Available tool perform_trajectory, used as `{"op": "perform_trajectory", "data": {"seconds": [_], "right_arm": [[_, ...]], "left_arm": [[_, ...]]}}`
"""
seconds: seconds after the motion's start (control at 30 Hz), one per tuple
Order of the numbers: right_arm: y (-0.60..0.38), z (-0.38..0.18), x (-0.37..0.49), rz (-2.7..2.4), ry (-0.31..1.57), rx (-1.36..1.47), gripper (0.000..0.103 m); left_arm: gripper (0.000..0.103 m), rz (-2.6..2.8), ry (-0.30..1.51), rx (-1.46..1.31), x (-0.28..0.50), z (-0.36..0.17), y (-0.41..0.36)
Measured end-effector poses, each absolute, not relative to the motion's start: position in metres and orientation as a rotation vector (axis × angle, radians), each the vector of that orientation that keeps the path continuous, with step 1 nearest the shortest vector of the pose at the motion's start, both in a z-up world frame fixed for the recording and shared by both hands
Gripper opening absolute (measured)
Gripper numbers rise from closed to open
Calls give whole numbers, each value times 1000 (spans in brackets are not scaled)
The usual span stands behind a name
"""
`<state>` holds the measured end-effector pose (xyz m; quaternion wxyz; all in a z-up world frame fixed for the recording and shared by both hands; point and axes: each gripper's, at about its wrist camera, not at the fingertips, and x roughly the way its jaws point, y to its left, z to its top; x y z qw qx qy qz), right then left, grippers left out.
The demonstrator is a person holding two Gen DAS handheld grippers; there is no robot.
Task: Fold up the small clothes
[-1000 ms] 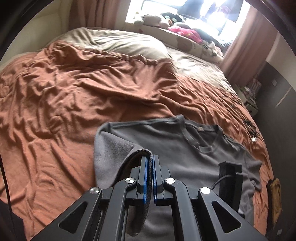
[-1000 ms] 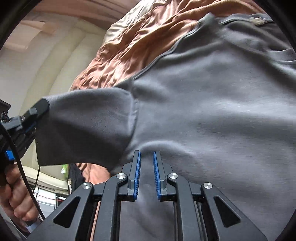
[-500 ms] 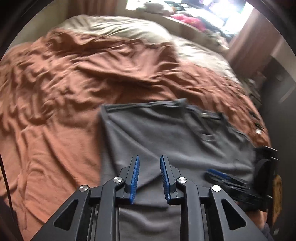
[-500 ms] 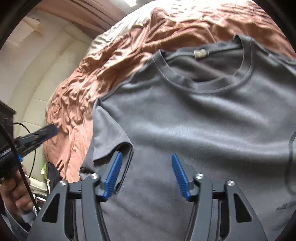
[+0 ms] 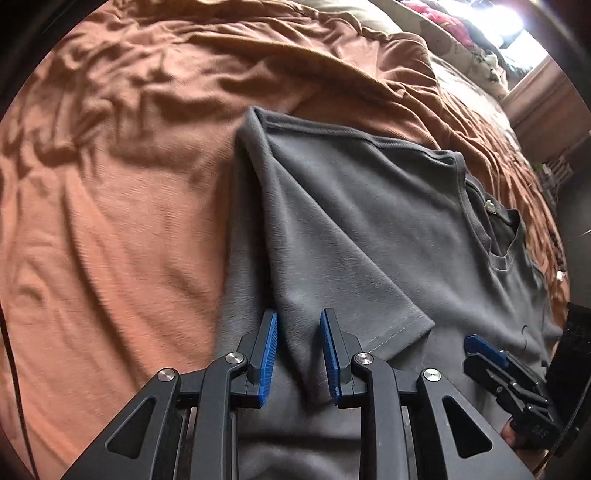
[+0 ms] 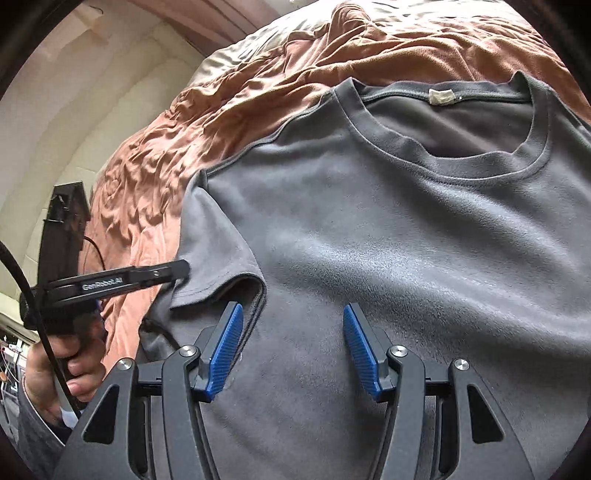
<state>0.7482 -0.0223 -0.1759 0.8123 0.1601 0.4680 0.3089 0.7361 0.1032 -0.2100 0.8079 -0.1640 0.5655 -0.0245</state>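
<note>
Lying flat: grey T-shirt (image 6: pixel 406 240) on rumpled orange bedspread (image 5: pixel 110 221).

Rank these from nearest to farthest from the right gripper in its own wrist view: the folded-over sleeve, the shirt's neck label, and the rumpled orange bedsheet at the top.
1. Folded-over sleeve of the grey T-shirt: just beside the left finger of the right gripper.
2. Small white neck label: inside the collar, upper right.
3. Rumpled orange bedsheet: beyond the collar, top.

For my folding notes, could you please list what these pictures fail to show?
- Grey T-shirt hem: cut off by the bottom edge, both wrist views.
- Its far sleeve: beyond the right edge, right wrist view.
- Neck label print: too small.
- Window-side clutter: glare, left wrist view.
</note>
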Motion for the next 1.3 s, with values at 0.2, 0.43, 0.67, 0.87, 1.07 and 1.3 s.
{"op": "perform_trajectory", "data": {"seconds": [0.2, 0.43, 0.67, 0.87, 1.07, 1.3], "right_arm": [[-28, -175, 745, 666, 996, 355, 55], [-41, -169, 745, 673, 970, 400, 55], [-47, -173, 747, 673, 965, 403, 55], [-50, -178, 750, 668, 973, 425, 55], [-40, -175, 754, 678, 969, 417, 55], [-21, -179, 767, 669, 985, 399, 55]], "left_arm": [[1, -85, 1157, -370, 751, -198, 88], [1, -116, 1086, -336, 776, -163, 68], [2, -176, 1058, -354, 800, -159, 54], [47, -257, 982, -374, 791, -144, 49], [49, -219, 963, -368, 781, -139, 72], [49, -102, 1026, -289, 756, -163, 105]]}}
